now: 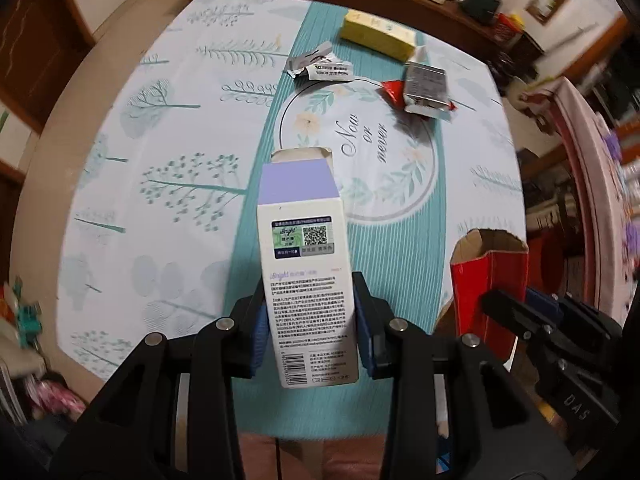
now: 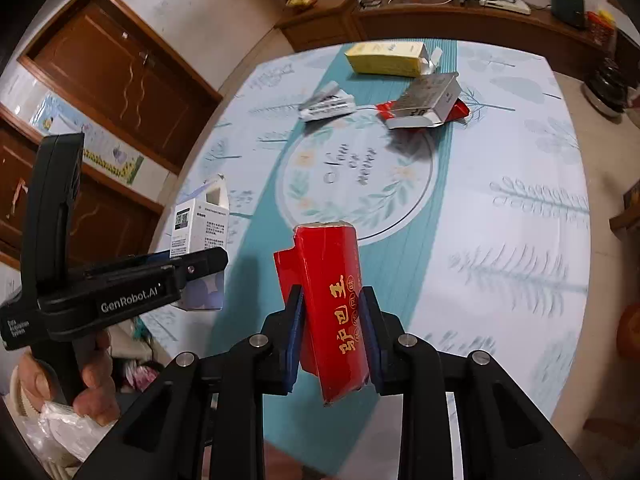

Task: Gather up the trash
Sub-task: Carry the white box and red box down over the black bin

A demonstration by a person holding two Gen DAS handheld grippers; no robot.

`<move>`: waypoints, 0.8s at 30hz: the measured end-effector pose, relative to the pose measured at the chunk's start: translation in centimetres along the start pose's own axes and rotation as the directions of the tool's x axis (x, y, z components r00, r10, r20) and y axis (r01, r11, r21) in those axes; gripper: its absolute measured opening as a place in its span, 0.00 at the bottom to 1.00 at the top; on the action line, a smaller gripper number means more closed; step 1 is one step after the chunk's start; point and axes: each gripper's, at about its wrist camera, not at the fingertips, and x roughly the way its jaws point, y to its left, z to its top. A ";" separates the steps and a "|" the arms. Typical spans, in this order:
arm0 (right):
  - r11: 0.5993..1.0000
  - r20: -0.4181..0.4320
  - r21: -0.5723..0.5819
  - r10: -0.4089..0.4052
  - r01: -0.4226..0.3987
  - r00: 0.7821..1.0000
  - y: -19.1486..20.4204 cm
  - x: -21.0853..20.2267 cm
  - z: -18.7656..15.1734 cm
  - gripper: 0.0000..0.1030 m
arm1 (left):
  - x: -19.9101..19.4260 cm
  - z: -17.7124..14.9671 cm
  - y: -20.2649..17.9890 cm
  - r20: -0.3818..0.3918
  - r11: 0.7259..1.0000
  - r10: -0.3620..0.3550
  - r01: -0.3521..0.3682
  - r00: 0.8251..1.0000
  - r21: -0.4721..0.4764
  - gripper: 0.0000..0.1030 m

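Note:
My left gripper is shut on a white and purple carton, held up above the table with its torn end pointing away. My right gripper is shut on a red box with gold characters, also lifted off the table. The red box shows at the right of the left wrist view, and the white carton at the left of the right wrist view, in the left gripper held by a hand. More trash lies at the far side: a yellow box, a crumpled wrapper, a grey and red pack.
The table wears a pale cloth with tree prints and a teal runner with a round motif. A wooden sideboard with cables and devices stands beyond it. Brown doors are at the left. A white plastic bag sits low at the left.

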 end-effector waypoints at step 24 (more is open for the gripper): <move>0.955 0.105 0.283 -0.126 0.092 0.986 18.6 -3.6 -20.1 0.25 | -9.3 -15.3 9.4 0.019 0.914 -0.164 0.144 0.986 0.379 0.32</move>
